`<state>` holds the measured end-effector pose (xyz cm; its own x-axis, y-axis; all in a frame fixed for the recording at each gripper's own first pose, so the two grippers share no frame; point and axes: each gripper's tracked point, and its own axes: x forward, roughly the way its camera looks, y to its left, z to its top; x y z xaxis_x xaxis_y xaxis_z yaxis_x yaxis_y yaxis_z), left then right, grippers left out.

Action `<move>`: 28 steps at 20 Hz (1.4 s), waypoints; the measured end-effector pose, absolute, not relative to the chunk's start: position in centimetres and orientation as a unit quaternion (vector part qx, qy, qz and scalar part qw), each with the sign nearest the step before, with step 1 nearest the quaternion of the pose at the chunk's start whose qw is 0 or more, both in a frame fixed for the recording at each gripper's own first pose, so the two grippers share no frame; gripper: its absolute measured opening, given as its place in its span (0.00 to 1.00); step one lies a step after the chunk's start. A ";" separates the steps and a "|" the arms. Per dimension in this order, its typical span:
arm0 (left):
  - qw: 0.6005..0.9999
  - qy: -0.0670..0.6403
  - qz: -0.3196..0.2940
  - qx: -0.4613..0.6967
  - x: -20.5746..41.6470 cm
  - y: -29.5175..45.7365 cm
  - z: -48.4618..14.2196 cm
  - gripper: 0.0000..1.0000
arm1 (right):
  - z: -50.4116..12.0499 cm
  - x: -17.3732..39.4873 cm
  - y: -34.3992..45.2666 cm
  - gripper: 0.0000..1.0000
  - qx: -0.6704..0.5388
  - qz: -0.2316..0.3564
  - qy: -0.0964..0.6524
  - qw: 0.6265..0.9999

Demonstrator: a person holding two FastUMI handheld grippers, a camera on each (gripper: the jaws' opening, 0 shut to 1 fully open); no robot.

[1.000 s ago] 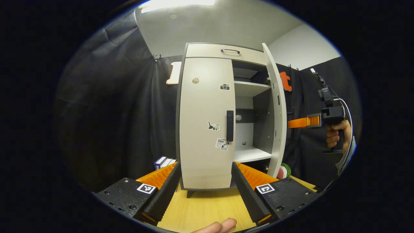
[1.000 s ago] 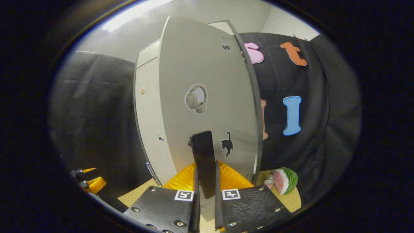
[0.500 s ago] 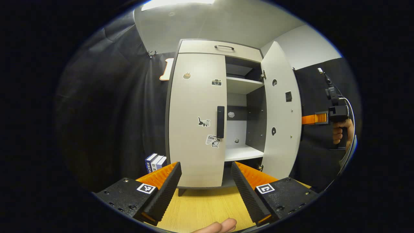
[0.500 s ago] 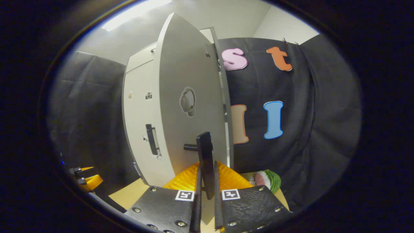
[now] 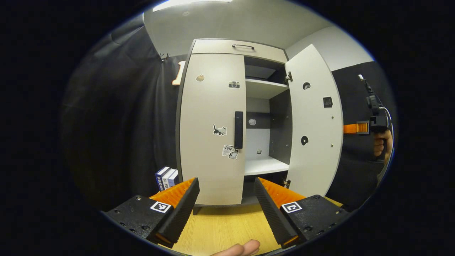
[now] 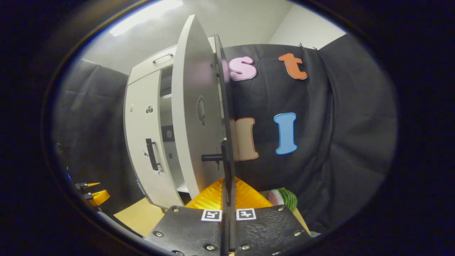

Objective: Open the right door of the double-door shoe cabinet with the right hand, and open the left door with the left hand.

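Now the right door (image 5: 314,121) has swung wide, right gripper (image 6: 227,199) clamped on its handle (image 6: 224,156); left gripper (image 5: 225,202) gapes empty before the cabinet's (image 5: 213,124) shut left door.

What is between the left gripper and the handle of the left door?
In the left gripper view, nothing: bare wooden table and open air separate the open left gripper from the closed left door and its handle.
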<state>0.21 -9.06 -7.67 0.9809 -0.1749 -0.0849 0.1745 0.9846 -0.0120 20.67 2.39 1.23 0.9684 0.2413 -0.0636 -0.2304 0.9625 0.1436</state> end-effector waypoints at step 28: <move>0.997 -0.001 -0.045 0.055 26.3 -16.1 -2.5 0.99 | 1.0 10.6 -1.0 0.99 0.023 0.081 -0.066 0.994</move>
<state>26.29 -16.15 -2.50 0.9959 -0.0906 -0.0030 0.0904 0.9898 0.1102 10.58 -1.00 1.05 0.9780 0.1586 0.1353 -0.1646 0.9857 0.0349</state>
